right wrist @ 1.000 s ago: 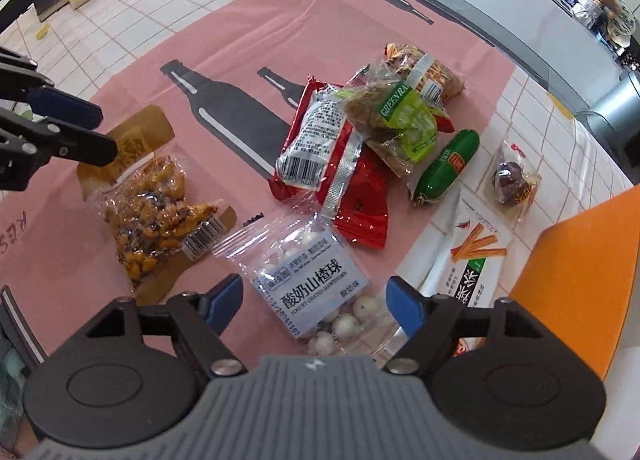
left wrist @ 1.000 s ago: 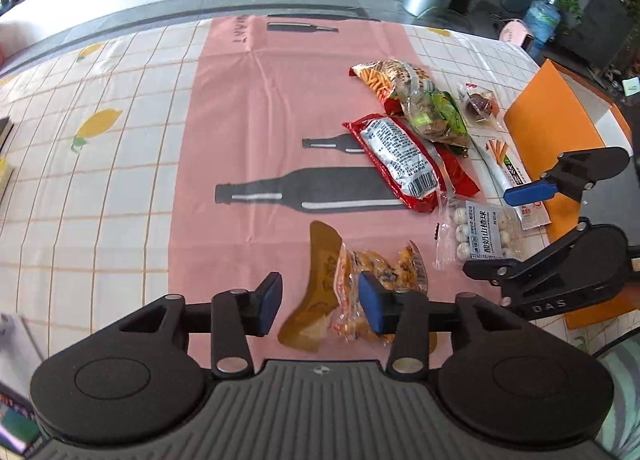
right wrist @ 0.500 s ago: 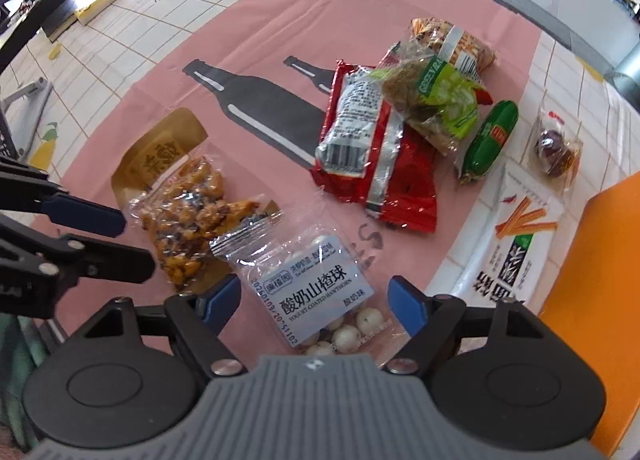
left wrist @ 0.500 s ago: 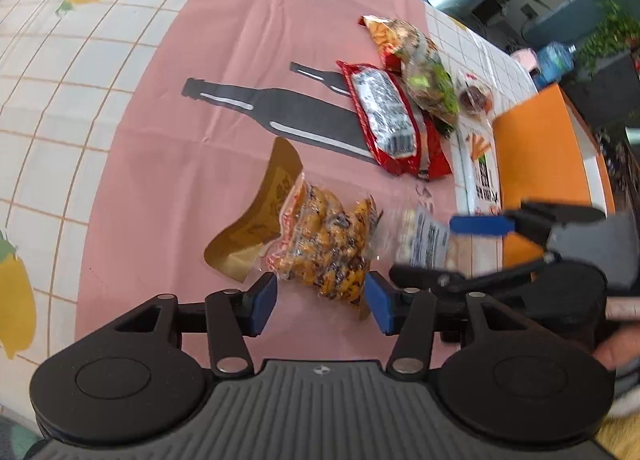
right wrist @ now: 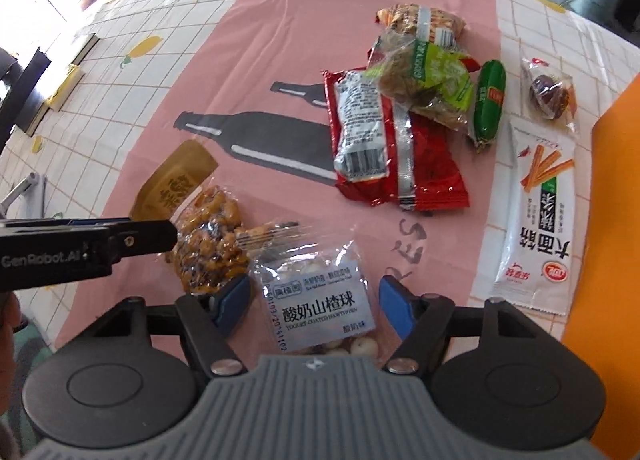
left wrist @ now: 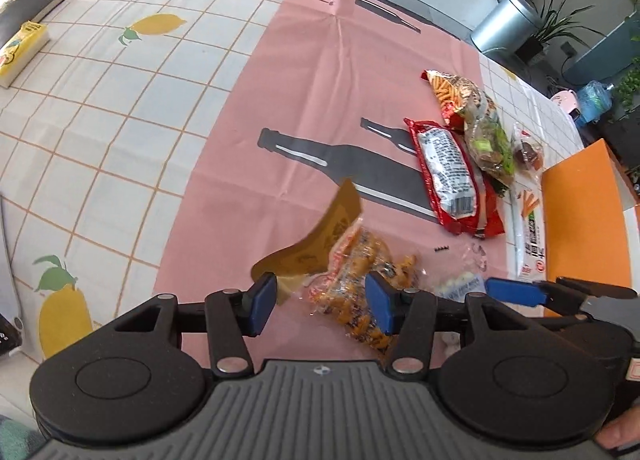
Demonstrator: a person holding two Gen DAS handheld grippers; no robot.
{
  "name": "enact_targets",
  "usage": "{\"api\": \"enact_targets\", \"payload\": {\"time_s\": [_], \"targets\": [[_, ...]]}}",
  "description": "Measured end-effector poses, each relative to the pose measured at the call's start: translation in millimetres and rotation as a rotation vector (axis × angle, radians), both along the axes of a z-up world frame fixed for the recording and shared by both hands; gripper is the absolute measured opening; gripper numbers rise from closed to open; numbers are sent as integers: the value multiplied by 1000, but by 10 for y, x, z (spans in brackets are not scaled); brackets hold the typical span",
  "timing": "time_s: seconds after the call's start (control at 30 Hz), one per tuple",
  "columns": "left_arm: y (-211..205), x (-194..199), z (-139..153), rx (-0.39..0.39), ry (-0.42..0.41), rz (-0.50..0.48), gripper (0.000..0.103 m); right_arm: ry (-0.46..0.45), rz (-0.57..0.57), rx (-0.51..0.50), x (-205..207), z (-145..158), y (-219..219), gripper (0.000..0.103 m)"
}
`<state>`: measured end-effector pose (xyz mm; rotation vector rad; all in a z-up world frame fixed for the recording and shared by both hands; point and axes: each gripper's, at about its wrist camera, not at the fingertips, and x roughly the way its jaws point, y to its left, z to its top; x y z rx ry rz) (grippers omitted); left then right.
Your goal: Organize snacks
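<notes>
A clear bag of orange-brown snacks [left wrist: 360, 280] with a tan header lies on the pink cloth. My left gripper [left wrist: 320, 302] is open with its jaws on either side of that bag [right wrist: 212, 248]. A clear bag of white yogurt hawthorn balls [right wrist: 320, 300] lies beside it. My right gripper [right wrist: 314, 304] is open with its jaws on either side of the ball bag. Further off lie a red packet [right wrist: 400, 152], a green-labelled bag [right wrist: 428, 76], a green sausage [right wrist: 490, 100] and a white stick packet [right wrist: 540, 228].
An orange box [left wrist: 584, 220] stands at the right edge of the table. A dark plum packet [right wrist: 548, 92] lies near it. A black book [left wrist: 28, 12] and a yellow box [left wrist: 20, 52] sit at the far left. A metal bin [left wrist: 504, 24] stands beyond the table.
Both grippers have lowered towards the table and closed in on their bags. The left now straddles the orange-brown snack bag, the right the ball bag. Both stay open.
</notes>
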<state>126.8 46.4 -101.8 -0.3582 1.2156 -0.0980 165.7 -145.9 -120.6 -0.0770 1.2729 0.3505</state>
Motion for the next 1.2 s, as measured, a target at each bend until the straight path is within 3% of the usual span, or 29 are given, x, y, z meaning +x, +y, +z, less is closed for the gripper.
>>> {"api": "enact_targets", "payload": {"time_s": [0.1,0.2,0.3,0.4,0.53,0.67,0.77,1.03,1.2], "targets": [[-31,-44,-5,-30,24,-20,59,-4,73,-20,6,19,-11,77],[-71,-70,-70,-68,48,-29,59,-12,139,-57,-34,15,12,77],[-100,-74,-112,-46,49,-28,59,-7,162,-59,-84,-25,27,75],[-66,-92,-47,-20,12,-31,59,-22,132,-97,-93,-76,14,60],[66,-51,113,-14,-73,-46,62,-8,59,-57,-44,-89,-77,59],[106,81,182,60,-161,-102,81,-6,10,-24,6,-74,-81,58],[79,194,116,99,-171,-175,81,-4,-19,-4,35,-83,-78,58],[56,262,-175,-41,-118,-278,78,-15,-55,47,55,-88,-36,58],[34,186,-211,-83,-97,-293,63,-25,-53,62,46,-96,-32,58]]}}
